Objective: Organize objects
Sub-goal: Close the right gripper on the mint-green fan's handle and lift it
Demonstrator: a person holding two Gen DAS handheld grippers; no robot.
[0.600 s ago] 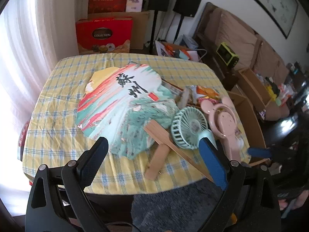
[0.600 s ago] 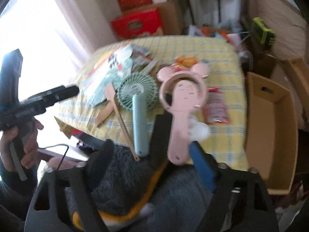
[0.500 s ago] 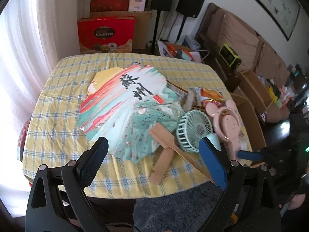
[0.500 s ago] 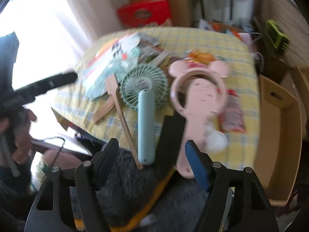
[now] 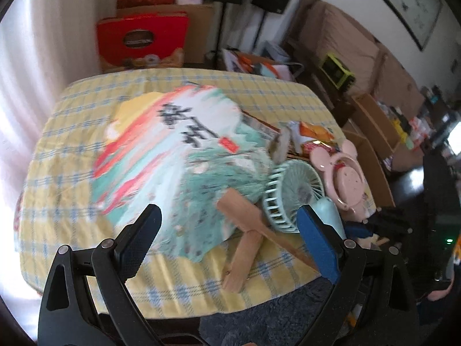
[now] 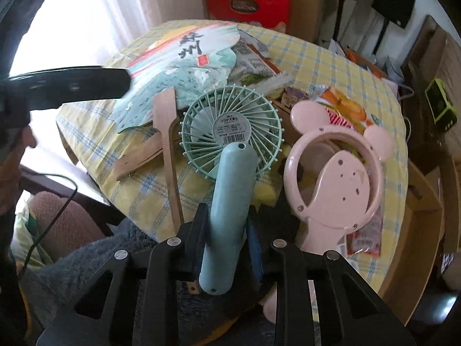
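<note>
A mint-green handheld fan [image 6: 230, 132] lies on the yellow checked table [image 6: 302, 57], its handle pointing at me. My right gripper [image 6: 227, 219] is shut on that handle, one pad on each side. Beside it on the right lies a pink mouse-eared fan [image 6: 340, 173]. A large painted paper fan [image 5: 173, 150] with a wooden handle [image 5: 245, 248] covers the table's middle. Just above its near edge, my left gripper [image 5: 229, 216] hangs open and holds nothing. The green fan [image 5: 296, 190] and the pink fan [image 5: 343, 173] sit to its right.
Snack packets [image 6: 343, 109] and paper lie behind the fans. An open cardboard box [image 6: 417, 230] stands right of the table. Red gift boxes [image 5: 141, 40], speakers and a sofa line the far side. A grey fleece [image 6: 86, 259] lies below the near edge.
My right gripper shifted left from the pink fan's handle to the green fan's handle and shut on it. The left gripper came a little nearer the paper fan, still open.
</note>
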